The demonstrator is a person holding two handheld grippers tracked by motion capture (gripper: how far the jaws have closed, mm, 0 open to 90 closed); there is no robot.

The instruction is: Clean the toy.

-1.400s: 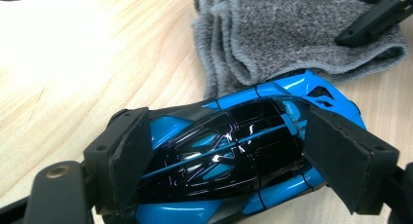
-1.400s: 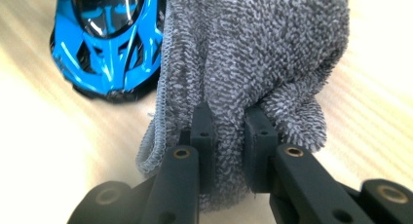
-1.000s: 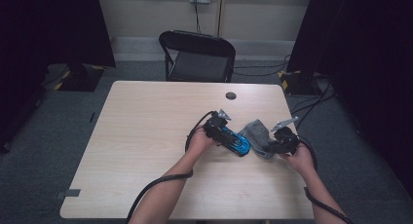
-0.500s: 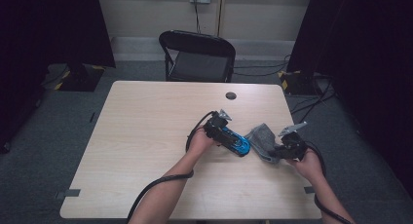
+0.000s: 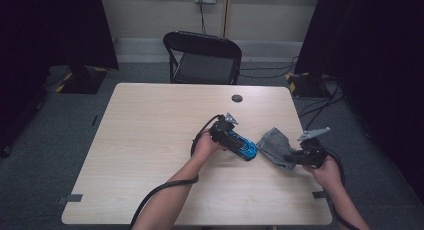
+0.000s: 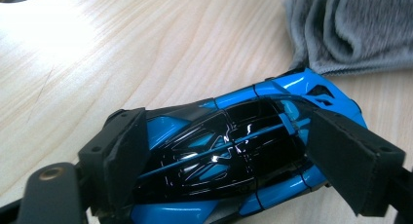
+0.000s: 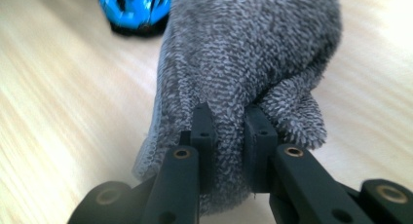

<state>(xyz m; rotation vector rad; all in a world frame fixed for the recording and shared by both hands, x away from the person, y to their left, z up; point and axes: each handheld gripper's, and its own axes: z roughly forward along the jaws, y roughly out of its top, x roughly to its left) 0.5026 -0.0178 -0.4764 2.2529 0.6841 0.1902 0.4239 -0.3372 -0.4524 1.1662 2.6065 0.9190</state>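
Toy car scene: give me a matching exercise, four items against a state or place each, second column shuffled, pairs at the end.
Column 1
1. blue toy car
2. grey cloth
3. black folding chair
4. round hole in the table

Column 2
A. beyond the table's far edge
B. pinched in the right gripper
C. near the far edge of the tabletop
D. between the pads of the left gripper

Pairs: 1-D, 2-B, 3-A, 4-C

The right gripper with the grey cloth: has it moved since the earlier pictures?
Yes. The right gripper, shut on the grey cloth, has drawn rightward, away from the blue toy car and toward the table's right edge.
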